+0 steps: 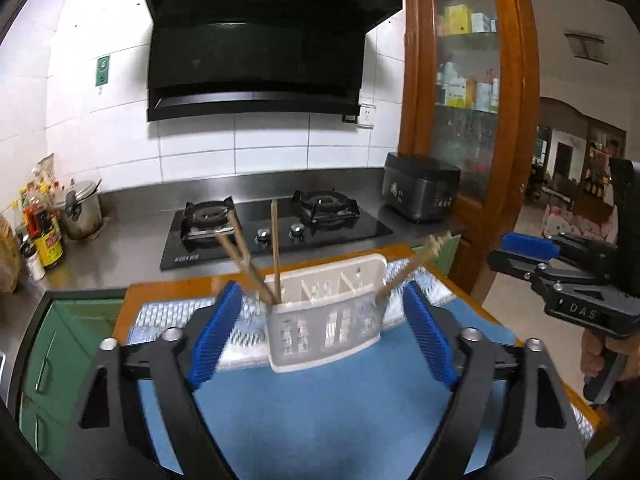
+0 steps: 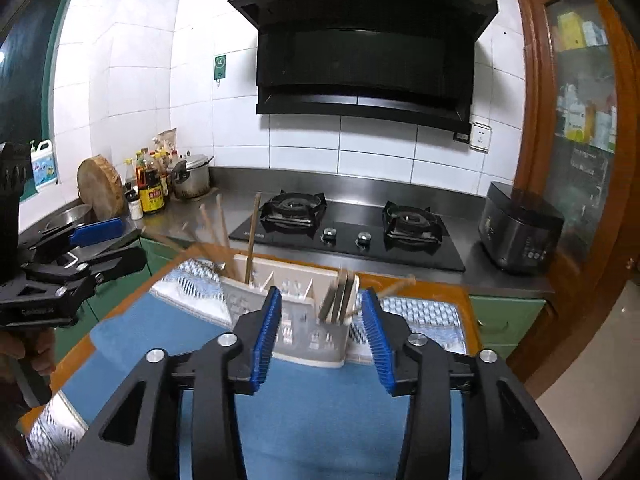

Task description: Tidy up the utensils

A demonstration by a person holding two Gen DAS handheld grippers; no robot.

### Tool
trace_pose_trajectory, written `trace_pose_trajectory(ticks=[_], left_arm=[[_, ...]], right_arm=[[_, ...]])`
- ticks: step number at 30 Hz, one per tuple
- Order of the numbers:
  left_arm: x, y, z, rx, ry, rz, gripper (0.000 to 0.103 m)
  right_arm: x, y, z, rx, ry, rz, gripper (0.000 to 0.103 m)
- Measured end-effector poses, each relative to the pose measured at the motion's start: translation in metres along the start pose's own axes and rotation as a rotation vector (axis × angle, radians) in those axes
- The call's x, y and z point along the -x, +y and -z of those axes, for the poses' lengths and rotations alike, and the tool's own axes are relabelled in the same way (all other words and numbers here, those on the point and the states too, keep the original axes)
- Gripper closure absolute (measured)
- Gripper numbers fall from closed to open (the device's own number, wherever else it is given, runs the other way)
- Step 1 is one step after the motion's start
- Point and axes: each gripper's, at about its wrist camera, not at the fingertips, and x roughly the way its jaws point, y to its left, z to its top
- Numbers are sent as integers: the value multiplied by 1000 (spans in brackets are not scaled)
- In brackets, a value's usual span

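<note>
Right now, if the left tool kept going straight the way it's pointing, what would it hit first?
Most likely the white utensil holder on the blue mat: it sits centred ahead of the open left tool, with nothing between them. Depth is hard to judge here.

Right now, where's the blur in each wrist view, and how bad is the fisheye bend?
Left wrist view: utensil holder and chopsticks smeared by motion; stove and range hood sharp. Right wrist view: chopsticks ghosted, holder soft; backsplash crisp. Both: wall tile lines and the wooden cabinet bow toward the edges, corners vignetted black.
</note>
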Motion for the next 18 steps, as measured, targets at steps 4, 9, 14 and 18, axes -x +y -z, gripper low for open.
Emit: trace_pose_trajectory(ticks=[4, 9, 14, 18], left_arm=[[26, -3, 41, 23, 2, -29, 7], [48, -8, 82, 61, 34, -43, 5], [72, -15, 109, 96, 14, -55, 5], [82, -20, 122, 120, 28, -33, 5]], right_arm=[[21, 11, 33, -11, 9, 7, 49], [41, 22, 72, -39, 29, -8, 44], [60, 32, 98, -59, 43, -21, 33], [75, 42, 118, -43, 34, 21, 25]])
